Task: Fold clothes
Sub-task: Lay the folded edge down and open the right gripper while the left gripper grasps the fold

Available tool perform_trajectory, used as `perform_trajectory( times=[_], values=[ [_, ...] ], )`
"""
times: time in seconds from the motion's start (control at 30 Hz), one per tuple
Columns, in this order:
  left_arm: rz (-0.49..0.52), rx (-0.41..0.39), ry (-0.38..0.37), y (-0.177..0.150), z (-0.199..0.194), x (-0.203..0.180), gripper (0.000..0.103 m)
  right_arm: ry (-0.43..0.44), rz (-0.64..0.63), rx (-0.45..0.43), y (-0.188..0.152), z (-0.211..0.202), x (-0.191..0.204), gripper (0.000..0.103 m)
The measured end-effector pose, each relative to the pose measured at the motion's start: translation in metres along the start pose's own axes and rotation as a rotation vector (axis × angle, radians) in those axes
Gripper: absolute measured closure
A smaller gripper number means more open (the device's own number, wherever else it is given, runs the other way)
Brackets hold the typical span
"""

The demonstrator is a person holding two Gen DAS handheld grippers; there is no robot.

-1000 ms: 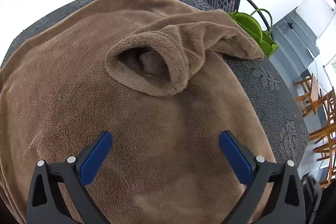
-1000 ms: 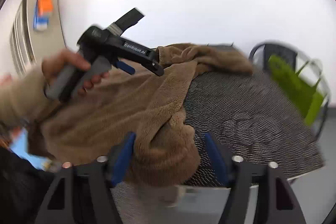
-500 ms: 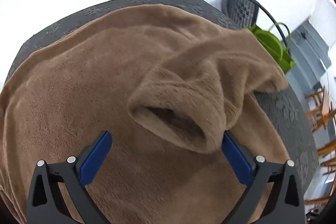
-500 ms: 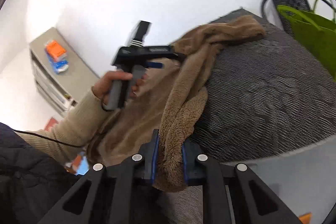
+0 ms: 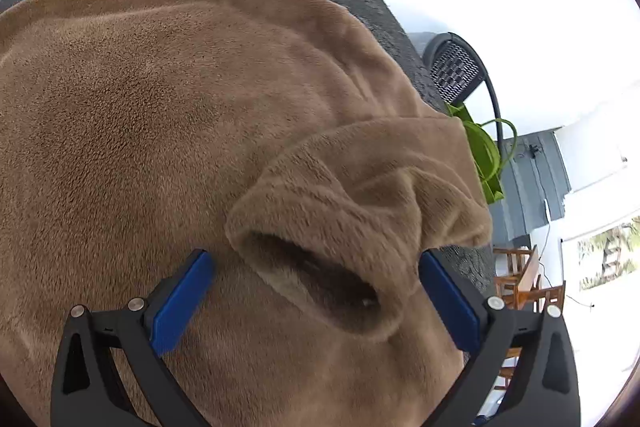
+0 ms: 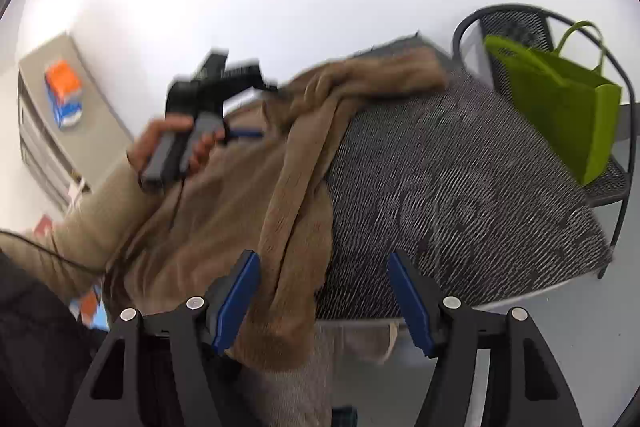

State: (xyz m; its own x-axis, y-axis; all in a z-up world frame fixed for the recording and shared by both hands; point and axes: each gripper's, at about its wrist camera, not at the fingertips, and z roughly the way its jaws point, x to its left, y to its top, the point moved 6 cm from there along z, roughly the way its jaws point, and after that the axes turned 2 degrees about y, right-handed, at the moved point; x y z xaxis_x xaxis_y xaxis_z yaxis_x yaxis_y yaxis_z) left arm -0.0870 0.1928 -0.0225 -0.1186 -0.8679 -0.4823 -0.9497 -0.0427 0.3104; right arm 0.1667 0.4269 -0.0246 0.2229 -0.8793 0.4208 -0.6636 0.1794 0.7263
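We have the brown fleece (image 5: 168, 131) spread over the dark surface (image 6: 460, 187), its near edge spilling off the front toward us. Our left gripper (image 5: 316, 291) hovers low over the fleece with its jaws spread wide, straddling the sleeve cuff (image 5: 320, 267) — the cuff mouth gapes between the blue pads (image 5: 180, 303), but nothing presses on it, so it is not yet caught. We judge this is the line-up for pinching the cuff so the sleeve can be folded in over the body.

Our right gripper (image 6: 324, 291) stands released: its jaws have just been opening, and the hanging fold of fleece lies between them, close by the left pad, free of any squeeze. That looks like a let-go, leaving the edge to drape off the surface.

Beyond the fleece, the person's hand (image 6: 176, 147) carries the left gripper, blurred. The green bag (image 6: 556, 107) sits on a chair past the far corner of the surface, well apart from the fleece.
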Motion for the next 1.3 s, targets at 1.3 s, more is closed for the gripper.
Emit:
perform_trajectory(
  times=[1.3],
  values=[
    [-0.174, 0.021, -0.225, 0.021, 0.000, 0.010, 0.006, -0.049, -0.056, 0.044, 0.045, 0.105, 0.074, 0.022]
  ],
)
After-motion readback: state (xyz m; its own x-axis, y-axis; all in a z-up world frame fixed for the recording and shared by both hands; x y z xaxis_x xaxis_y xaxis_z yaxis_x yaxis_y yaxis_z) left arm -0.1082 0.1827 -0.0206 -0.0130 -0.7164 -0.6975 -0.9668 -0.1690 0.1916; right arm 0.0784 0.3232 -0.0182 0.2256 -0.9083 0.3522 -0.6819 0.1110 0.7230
